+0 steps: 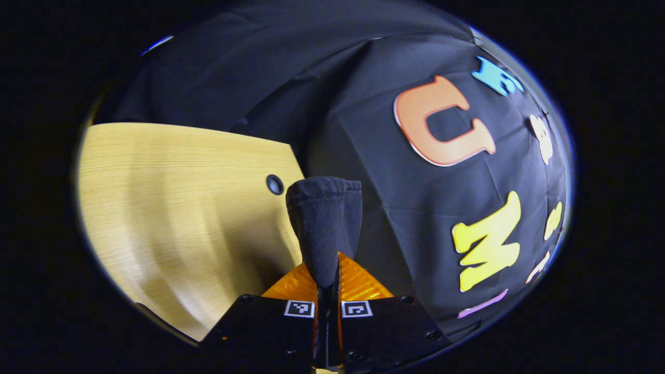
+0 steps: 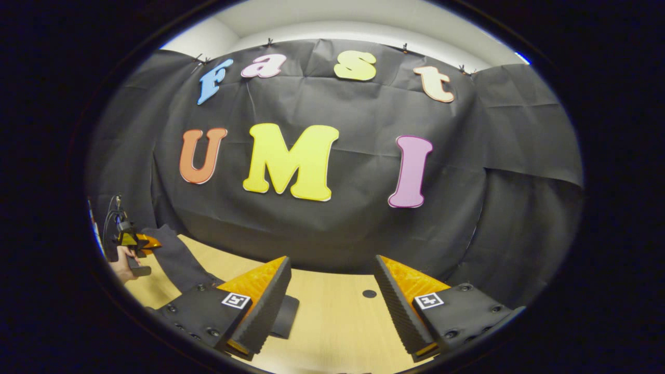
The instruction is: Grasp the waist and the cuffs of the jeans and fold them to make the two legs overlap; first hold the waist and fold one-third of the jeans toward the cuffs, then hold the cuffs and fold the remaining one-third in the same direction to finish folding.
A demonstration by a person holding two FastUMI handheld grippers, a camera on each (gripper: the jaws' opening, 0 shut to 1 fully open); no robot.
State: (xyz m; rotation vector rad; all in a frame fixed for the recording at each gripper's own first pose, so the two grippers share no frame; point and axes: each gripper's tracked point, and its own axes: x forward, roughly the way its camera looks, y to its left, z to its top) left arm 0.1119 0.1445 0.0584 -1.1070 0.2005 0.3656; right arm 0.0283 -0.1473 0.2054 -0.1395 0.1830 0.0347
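Left gripper (image 1: pixel 328 280) clamped on bunched dark denim jeans (image 1: pixel 324 223), lifted above light wooden tabletop (image 1: pixel 182 208) near far edge. Right gripper (image 2: pixel 332 291) wide apart, holding nothing. Judged: leg-overlap fold; right must grasp the jeans' other end.

We count two grippers: the left gripper (image 1: pixel 327 283) and the right gripper (image 2: pixel 332 291). We count one pair of jeans (image 1: pixel 324 228), one wooden table (image 1: pixel 182 208), one round hole (image 1: pixel 275 184) in it, and one hand (image 2: pixel 122 267).
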